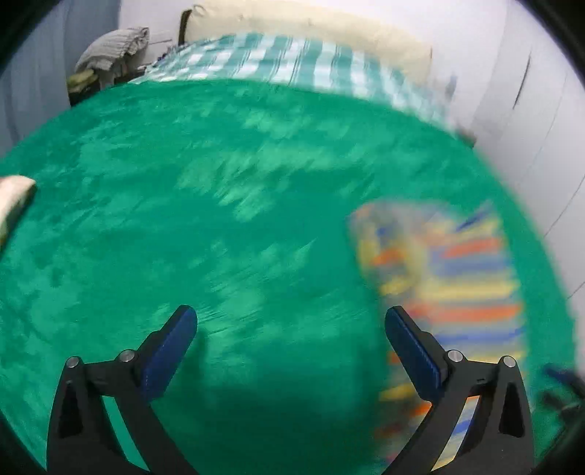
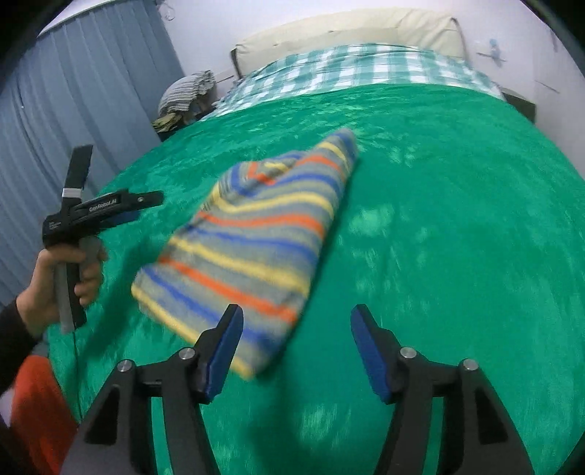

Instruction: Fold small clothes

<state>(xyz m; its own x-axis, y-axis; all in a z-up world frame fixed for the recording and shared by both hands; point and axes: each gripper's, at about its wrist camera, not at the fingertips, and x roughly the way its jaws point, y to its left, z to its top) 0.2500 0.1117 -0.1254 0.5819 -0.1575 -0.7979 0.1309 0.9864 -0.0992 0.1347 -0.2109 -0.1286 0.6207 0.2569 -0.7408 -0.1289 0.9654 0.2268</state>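
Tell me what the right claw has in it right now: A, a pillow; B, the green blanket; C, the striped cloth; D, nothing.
D: the right claw stands open with only the green blanket behind the gap, while the striped cloth lies free just past its left finger.

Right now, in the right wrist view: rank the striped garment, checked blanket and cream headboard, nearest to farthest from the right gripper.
1. Striped garment: folded on the green cover, just ahead-left of the right gripper.
2. Checked blanket: across the bed's far end.
3. Cream headboard: behind the blanket, against the wall.
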